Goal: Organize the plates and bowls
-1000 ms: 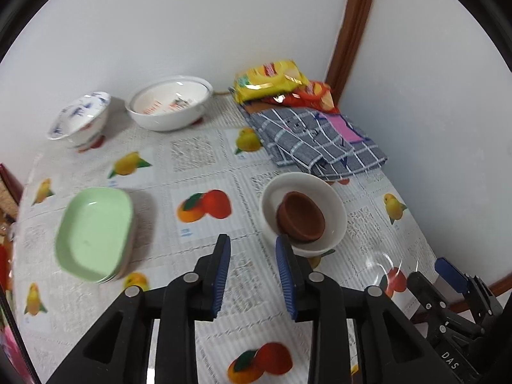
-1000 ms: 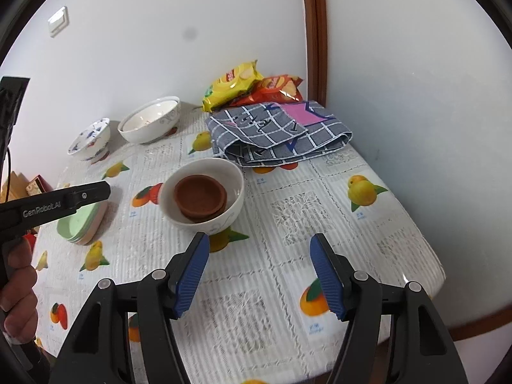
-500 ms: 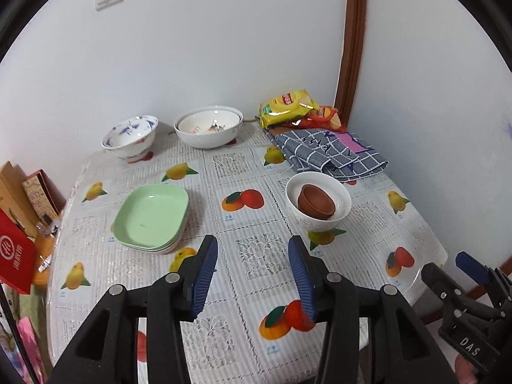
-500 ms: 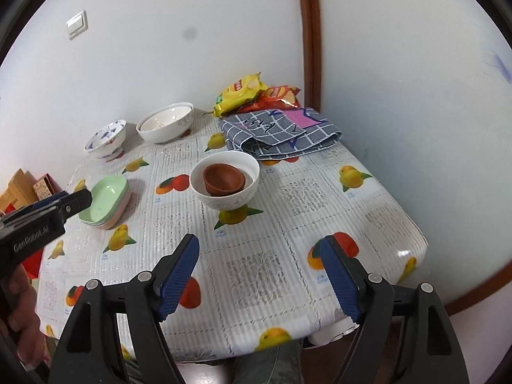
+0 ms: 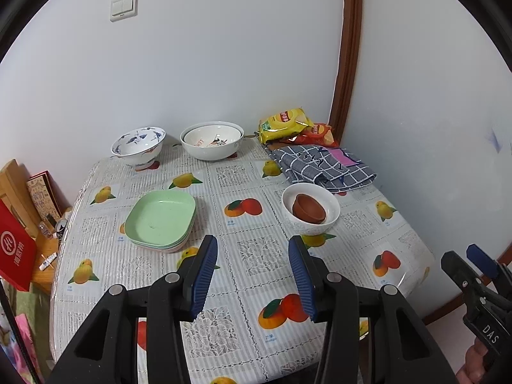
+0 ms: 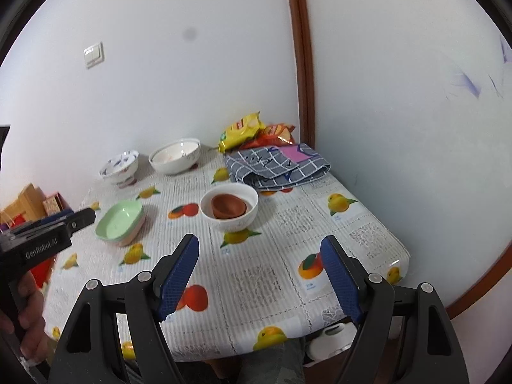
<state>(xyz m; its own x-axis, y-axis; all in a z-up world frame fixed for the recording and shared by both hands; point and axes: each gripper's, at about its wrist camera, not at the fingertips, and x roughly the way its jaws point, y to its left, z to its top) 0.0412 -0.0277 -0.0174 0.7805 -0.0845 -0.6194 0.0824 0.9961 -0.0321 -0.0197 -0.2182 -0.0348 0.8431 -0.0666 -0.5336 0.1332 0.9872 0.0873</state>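
A brown bowl (image 5: 308,208) sits inside a white bowl (image 5: 329,215) right of the table's middle; both also show in the right wrist view, the brown bowl (image 6: 228,206) in the white bowl (image 6: 238,222). A stack of green plates (image 5: 160,221) (image 6: 119,220) lies left of it. A blue-patterned bowl (image 5: 138,146) (image 6: 120,167) and a large white bowl (image 5: 211,144) (image 6: 175,160) stand at the back. My left gripper (image 5: 252,273) is open and empty above the table's front. My right gripper (image 6: 259,273) is open and empty, held back over the front edge.
A folded checked cloth (image 5: 321,167) and snack bags (image 5: 288,124) lie at the back right corner by the wall. A red bag (image 5: 14,252) and boxes (image 5: 24,192) stand left of the table (image 5: 249,284). Walls close in at back and right.
Both grippers have pulled back and up from the table, so more of it shows. The left gripper's jaws have opened wider. The bowls and plates have not moved.
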